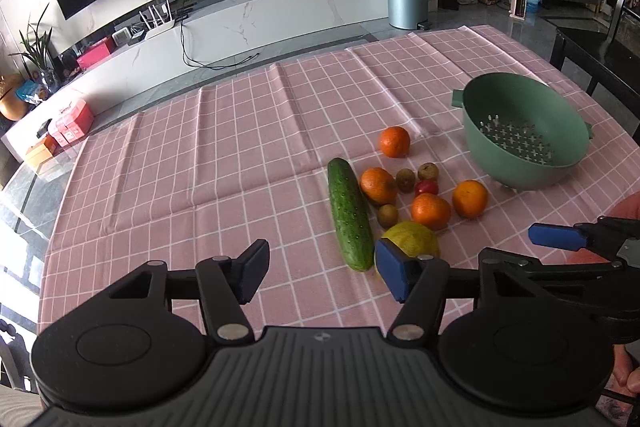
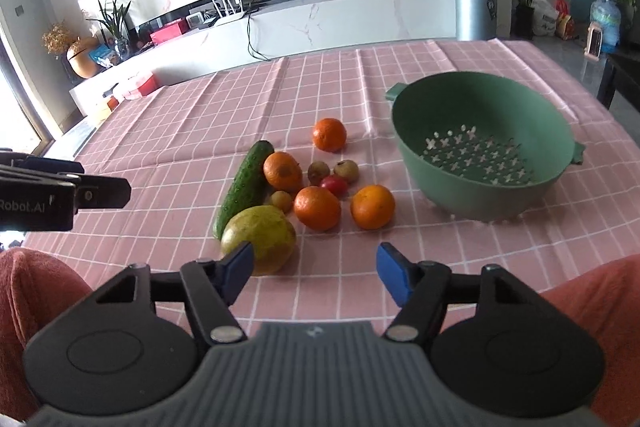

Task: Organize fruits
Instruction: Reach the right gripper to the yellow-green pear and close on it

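The left gripper [image 1: 322, 273] hides part of the yellow-green fruit [image 1: 416, 235]. The cucumber [image 1: 350, 213] lies lengthwise, pointing away. Both grippers' jaws stand apart, empty; right gripper [image 2: 316, 277]

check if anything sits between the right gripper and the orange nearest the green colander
Nothing visible does. The right gripper is open over bare pink cloth, and the orange lies straight ahead on it. The yellow-green fruit sits off beside the left finger, the colander beyond.
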{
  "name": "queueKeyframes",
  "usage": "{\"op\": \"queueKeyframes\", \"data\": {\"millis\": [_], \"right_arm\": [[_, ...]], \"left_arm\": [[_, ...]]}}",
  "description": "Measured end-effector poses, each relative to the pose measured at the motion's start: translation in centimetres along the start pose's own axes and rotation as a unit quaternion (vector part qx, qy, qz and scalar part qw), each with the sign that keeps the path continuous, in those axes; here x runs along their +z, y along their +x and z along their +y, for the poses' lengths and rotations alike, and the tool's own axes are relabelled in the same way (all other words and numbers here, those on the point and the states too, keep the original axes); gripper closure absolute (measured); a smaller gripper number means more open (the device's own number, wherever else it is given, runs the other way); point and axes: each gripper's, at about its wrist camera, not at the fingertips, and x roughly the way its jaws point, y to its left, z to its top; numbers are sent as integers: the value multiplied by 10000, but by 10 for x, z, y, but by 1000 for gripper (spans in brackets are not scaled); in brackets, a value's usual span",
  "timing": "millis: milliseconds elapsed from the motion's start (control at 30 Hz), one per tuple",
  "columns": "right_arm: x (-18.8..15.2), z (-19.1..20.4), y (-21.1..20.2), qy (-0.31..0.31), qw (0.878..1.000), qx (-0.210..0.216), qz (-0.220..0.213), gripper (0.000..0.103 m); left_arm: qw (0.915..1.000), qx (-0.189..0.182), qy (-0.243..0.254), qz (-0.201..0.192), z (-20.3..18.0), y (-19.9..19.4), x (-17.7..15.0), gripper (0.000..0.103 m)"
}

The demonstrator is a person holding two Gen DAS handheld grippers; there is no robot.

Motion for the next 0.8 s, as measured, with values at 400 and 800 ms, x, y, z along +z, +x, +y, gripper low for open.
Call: {"op": "queueKeyframes", "data": {"millis": [400,800], "right_arm": [[16,17,73,1073,9891,386,930,48],[21,15,116,1470,9794,284,1356,39]], "left_arm": [[9931,-602,-469,888,47,53,18,49],[9876,-872,-668,1122,73,88,15,49]]}}
